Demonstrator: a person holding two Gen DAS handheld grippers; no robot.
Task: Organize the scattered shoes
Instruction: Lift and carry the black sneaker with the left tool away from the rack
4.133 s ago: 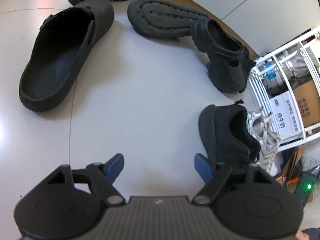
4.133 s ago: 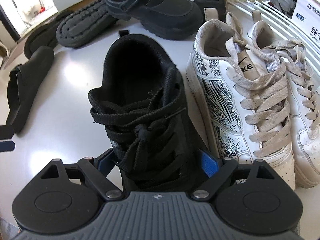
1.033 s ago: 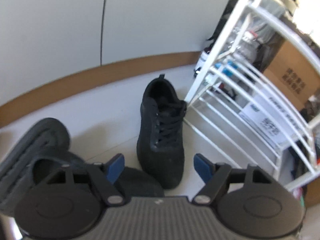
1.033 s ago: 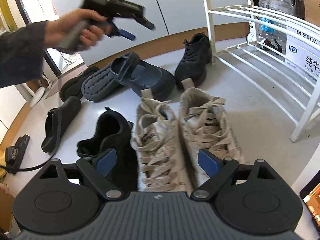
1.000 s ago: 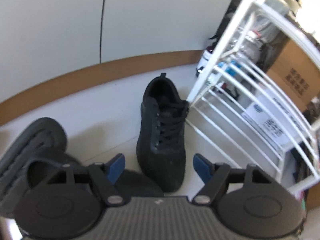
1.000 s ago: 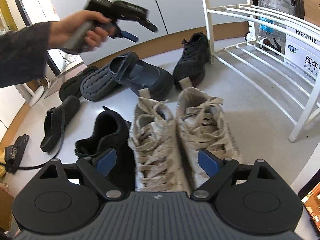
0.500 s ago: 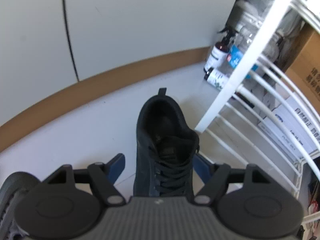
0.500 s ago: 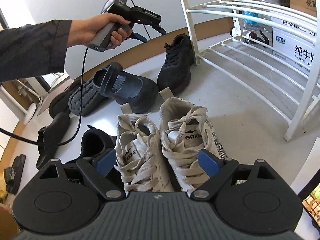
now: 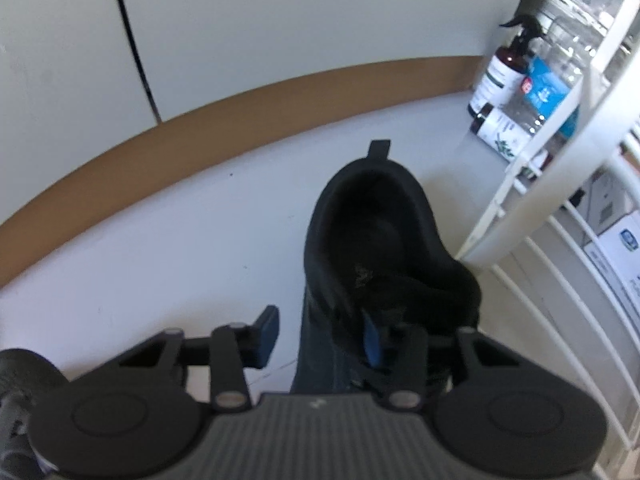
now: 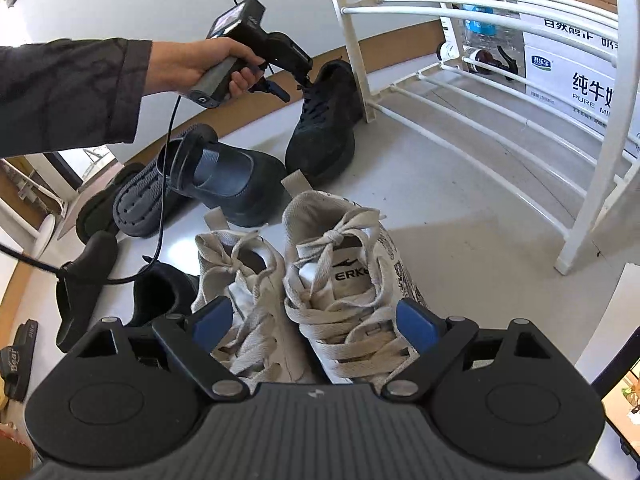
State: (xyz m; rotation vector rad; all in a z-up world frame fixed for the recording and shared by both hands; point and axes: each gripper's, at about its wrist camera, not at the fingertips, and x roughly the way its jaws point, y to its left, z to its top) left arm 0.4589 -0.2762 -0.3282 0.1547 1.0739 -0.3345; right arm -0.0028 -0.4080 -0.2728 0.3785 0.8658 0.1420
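Left tongs (image 9: 320,330): fingers apart, astride the left wall of the black sneaker (image 9: 380,248); my right pad (image 9: 372,342) is down inside the collar by the tongue, the left pad (image 9: 269,330) is outside the shoe.
Grip: not closed on it, and the view is blurred, so I can't say whether either pad touches.
Black sneaker: on the grey floor (image 9: 168,264), heel away from me, its right side just beside the white rack (image 9: 560,152) post.
Right tongs (image 10: 312,320): wide apart, gripping nothing, over the laces of the white pair (image 10: 320,276).
White pair: side by side on the floor, heels away from me, well in front of the rack.
Left hand (image 10: 200,66): seen from my right camera, holding the left tongs nose-down at that sneaker's collar.
Other shoes: a dark clog (image 10: 228,180) beside the sneaker, a second black sneaker (image 10: 168,292) left of the white pair.
Behind the rack: bottles (image 9: 504,80) by the wall.
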